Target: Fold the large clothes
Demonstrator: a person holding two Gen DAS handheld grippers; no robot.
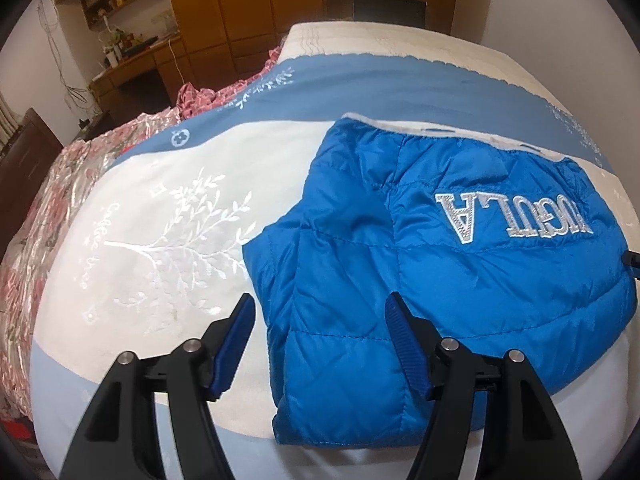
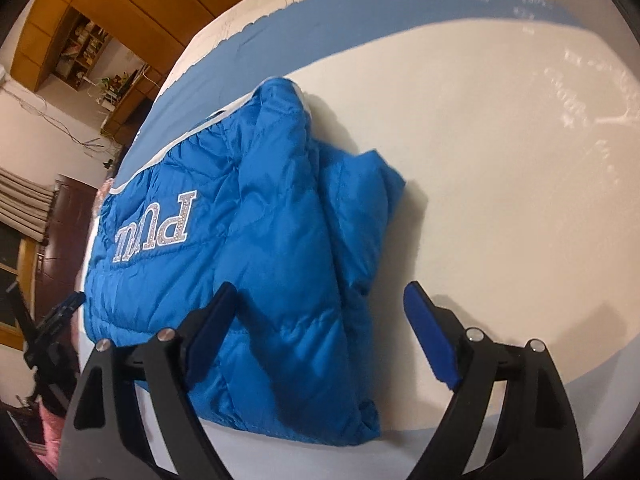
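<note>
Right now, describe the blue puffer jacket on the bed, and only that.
The blue puffer jacket is shiny, quilted and padded, with silvery embroidered lettering and a pale trim along its far edge. It lies folded into a compact bundle, sleeves tucked in, flat on the bed cover. Both the left gripper and right gripper hover open over its near edge; neither grips it.

A: What colour is that quilted puffer jacket point(image 1: 460, 272) showing?

B: Bright blue, carrying silver stitched lettering point(image 1: 516, 216) and a pale grey hem.

A: And under the jacket?

B: A cream bedspread point(image 1: 168, 216) is showing white embroidered branches and dusty-blue bands; left of it, pink floral fabric point(image 1: 48, 208).
</note>
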